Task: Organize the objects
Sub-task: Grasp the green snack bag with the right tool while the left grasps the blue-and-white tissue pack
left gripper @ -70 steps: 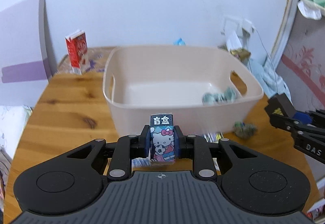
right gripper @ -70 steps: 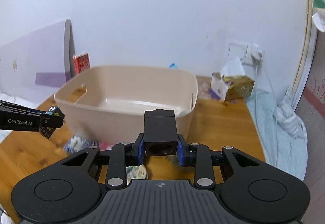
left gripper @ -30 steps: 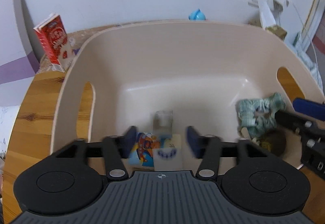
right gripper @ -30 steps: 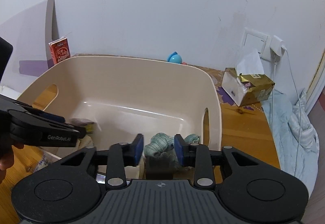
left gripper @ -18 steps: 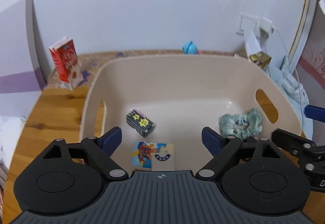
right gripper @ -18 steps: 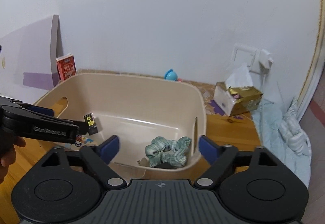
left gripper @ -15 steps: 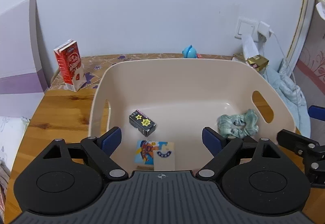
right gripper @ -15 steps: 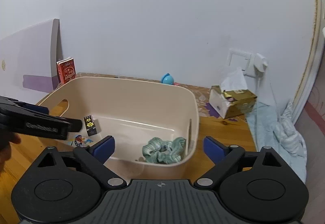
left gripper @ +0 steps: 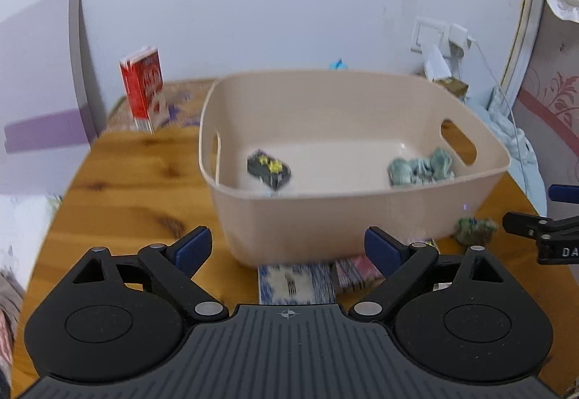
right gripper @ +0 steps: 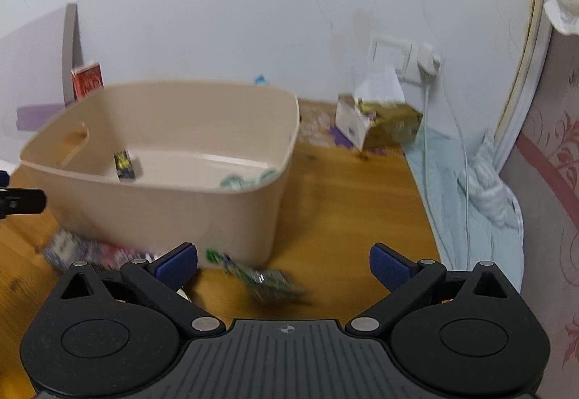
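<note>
A beige plastic bin (left gripper: 362,218) stands on the wooden table; it also shows in the right wrist view (right gripper: 163,203). Inside lie a small dark box with yellow stars (left gripper: 268,171) and a green scrunchie (left gripper: 421,169). My left gripper (left gripper: 287,248) is open and empty, in front of the bin's near wall. My right gripper (right gripper: 284,263) is open and empty, by the bin's right corner. A blue-patterned packet (left gripper: 295,281) and a pink packet (left gripper: 356,274) lie on the table in front of the bin. A dark green, blurred item (right gripper: 267,281) lies between my right fingers.
A red carton (left gripper: 143,87) stands at the back left by a purple-striped panel (left gripper: 43,91). A tissue box (right gripper: 376,120) sits at the back right under a wall socket (right gripper: 392,53). Light-blue cloth (right gripper: 470,210) lies along the table's right edge.
Both grippers let go of their objects into the bin, opened wide, and have pulled back and dropped to table level in front of it.
</note>
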### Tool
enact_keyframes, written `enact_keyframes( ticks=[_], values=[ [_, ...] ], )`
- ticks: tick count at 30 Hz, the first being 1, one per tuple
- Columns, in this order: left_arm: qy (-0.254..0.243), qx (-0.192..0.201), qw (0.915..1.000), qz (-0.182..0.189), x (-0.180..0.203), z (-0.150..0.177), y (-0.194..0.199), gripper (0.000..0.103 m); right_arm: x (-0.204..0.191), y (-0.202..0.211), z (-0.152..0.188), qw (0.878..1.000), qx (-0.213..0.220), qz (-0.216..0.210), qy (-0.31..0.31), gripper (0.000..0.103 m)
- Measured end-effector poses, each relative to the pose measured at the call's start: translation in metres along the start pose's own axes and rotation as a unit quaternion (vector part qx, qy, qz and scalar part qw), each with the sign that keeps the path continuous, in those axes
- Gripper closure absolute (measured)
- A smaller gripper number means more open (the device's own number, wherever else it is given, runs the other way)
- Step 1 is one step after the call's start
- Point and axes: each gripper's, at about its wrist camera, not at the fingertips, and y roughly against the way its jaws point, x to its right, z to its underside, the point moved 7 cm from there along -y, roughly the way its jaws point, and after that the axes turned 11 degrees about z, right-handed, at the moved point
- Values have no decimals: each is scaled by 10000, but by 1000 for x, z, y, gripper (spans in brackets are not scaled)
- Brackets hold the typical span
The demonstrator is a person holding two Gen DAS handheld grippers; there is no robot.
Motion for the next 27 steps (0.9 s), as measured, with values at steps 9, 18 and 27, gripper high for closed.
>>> enact_keyframes(
  ticks=[9,18,27],
  values=[
    [112,-667,9977,-45,-4,33,-46,10,-13,-36,30,9985,-504,10,224,0],
    [212,-1107,9935,-163,-15,53,-76,10,-19,-63,40,9975,-673,-22,204,0],
    [84,-1045,9944,-134,-19,52,-79,20,-28,-69,40,9976,-648,-236,-30,35]
  ],
)
